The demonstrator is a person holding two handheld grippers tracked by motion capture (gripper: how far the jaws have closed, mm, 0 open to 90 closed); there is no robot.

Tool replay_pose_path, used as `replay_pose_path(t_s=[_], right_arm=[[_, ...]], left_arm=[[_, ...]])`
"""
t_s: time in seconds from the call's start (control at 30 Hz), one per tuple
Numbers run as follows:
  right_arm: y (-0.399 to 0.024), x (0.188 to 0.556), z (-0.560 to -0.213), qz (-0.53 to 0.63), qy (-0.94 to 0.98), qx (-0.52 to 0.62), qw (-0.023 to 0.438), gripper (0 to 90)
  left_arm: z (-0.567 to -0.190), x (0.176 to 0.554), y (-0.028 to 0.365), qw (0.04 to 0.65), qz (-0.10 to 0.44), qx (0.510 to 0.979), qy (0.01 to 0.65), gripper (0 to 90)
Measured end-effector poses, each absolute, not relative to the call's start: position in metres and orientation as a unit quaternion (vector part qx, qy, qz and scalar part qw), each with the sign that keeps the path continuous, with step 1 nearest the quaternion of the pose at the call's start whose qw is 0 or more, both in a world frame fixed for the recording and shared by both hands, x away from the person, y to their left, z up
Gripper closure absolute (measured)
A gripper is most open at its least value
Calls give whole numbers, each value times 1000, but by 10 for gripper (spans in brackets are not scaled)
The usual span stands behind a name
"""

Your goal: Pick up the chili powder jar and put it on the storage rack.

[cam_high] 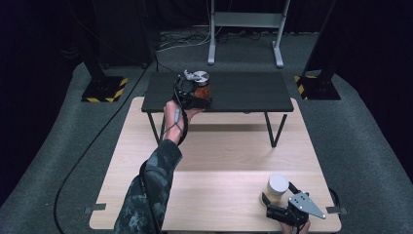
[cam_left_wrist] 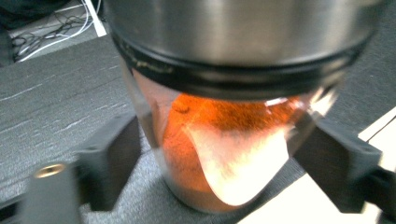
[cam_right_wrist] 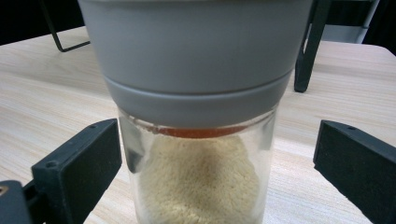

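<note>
Fingers of left gripper [cam_left_wrist: 219,154] bracket orange-spice jar [cam_left_wrist: 224,154].

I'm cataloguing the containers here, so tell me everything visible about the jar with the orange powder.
The orange-powder jar is a clear, glass-looking jar with a wide brushed-metal lid above a dark band. It is partly filled with orange-red powder, and a pale patch shows on its front. It stands upright near the front left of the black shelf. The jaws of the left hand-held gripper flank it closely; whether they touch is unclear.
</note>
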State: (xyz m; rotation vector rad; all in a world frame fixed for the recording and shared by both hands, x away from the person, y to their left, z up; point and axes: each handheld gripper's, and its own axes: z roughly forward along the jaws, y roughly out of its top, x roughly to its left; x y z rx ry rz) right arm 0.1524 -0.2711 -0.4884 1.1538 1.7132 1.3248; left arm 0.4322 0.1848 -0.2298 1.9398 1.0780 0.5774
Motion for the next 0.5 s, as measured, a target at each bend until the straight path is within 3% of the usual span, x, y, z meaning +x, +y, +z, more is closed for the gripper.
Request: replay_pose_path(t_s=[0.07,0.17,0.5], right_arm=[[-271,152,-489,509,657,443,337,0],[-271,152,-489,509,656,444,337,0],[-271,152,-489,508,656,444,338,0]], left_arm=[[-228,429,185,408,230,773,428,43],[-227,420,186,403,241,774,425,2],[-230,386,193,358,247,799,416,1]])
